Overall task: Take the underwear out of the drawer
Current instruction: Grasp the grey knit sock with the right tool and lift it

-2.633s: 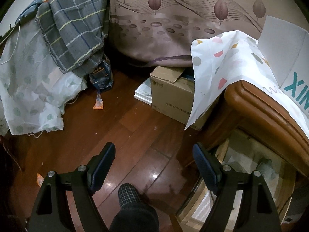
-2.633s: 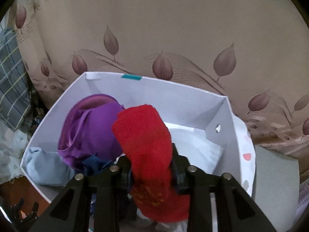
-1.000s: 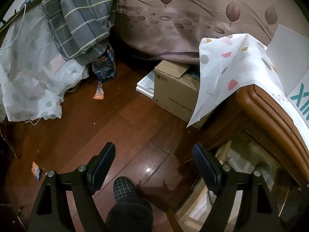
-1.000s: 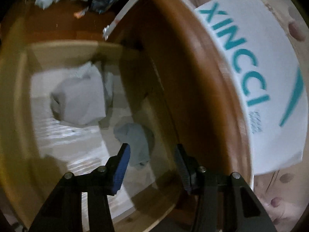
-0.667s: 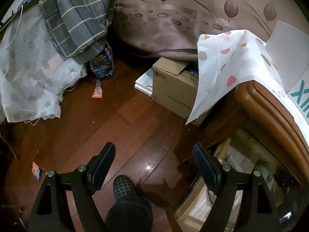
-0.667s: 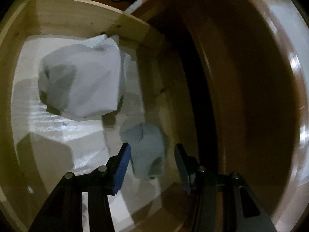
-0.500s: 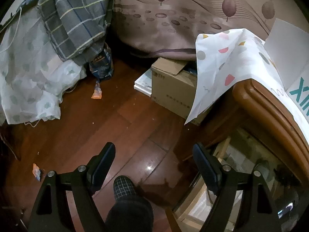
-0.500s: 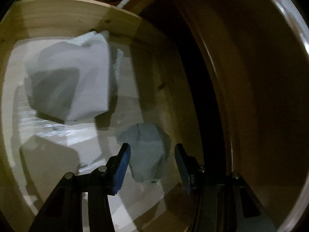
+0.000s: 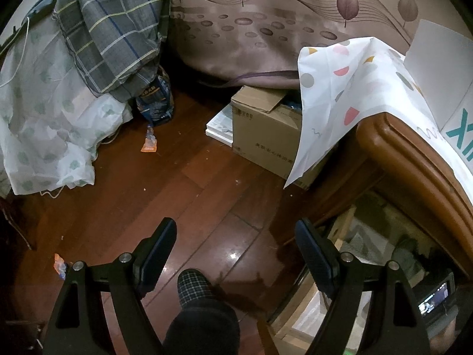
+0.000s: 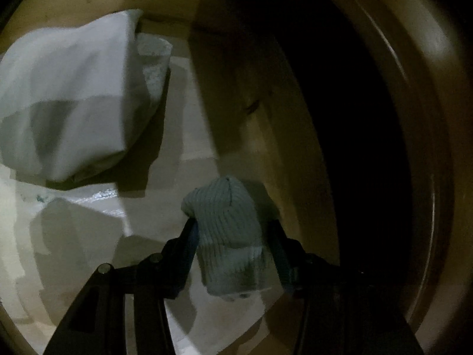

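Right gripper (image 10: 233, 245), inside the open wooden drawer (image 10: 165, 3): its jaws are closing on a small ribbed grey-green garment (image 10: 229, 224) lying between them on the drawer floor by the right wall. Beyond it, a larger pale folded garment (image 10: 68, 97) rests toward the back left corner. Left gripper (image 9: 236, 254): jaws wide and empty above the wooden floor (image 9: 183, 183), with a cardboard box (image 9: 263, 130) farther off.

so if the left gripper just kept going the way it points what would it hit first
Most likely the bare wooden floor. The left gripper hangs open with nothing between its fingers, angled down at the boards; the cardboard box lies further off, though depth is unclear.
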The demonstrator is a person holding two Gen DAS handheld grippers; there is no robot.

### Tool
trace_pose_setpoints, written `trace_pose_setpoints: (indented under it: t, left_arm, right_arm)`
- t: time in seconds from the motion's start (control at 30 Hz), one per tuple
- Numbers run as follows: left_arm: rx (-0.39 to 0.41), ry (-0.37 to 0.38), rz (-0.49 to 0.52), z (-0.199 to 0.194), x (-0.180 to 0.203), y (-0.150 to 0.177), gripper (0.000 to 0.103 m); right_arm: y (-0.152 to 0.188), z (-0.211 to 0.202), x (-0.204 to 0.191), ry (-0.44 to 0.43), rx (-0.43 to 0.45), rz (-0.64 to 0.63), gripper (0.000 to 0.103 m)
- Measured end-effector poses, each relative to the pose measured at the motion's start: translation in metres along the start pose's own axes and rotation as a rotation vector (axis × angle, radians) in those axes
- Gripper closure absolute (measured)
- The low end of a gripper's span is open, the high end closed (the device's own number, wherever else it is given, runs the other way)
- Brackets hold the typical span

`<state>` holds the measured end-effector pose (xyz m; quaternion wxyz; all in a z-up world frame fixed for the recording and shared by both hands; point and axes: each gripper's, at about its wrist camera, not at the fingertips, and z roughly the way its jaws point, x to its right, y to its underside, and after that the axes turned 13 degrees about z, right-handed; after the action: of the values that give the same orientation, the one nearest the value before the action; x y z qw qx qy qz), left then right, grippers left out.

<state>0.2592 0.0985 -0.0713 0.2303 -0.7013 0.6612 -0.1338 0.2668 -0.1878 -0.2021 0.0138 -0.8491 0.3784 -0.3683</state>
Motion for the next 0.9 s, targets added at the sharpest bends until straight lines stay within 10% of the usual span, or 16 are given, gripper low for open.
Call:
trace_pose_setpoints:
  t: [0.37,0.53,0.9]
  left_arm:
    - [-0.001,0.005,0.002,0.0,0.003,-0.001,0.023]
    - [-0.005,0.01,0.006,0.001,0.002,-0.001,0.023]
    - [0.0,0.027,0.016,-0.001,0.003,-0.002,0.023]
  right_arm:
    - [0.004,-0.041,0.011,-0.24,-0.091,0.096,0.076]
    - [0.009,-0.066,0.006,-0.226,-0.036,0.045,0.04]
    - [0.007,-0.053,0.009,-0.292,-0.058,0.058,0.031]
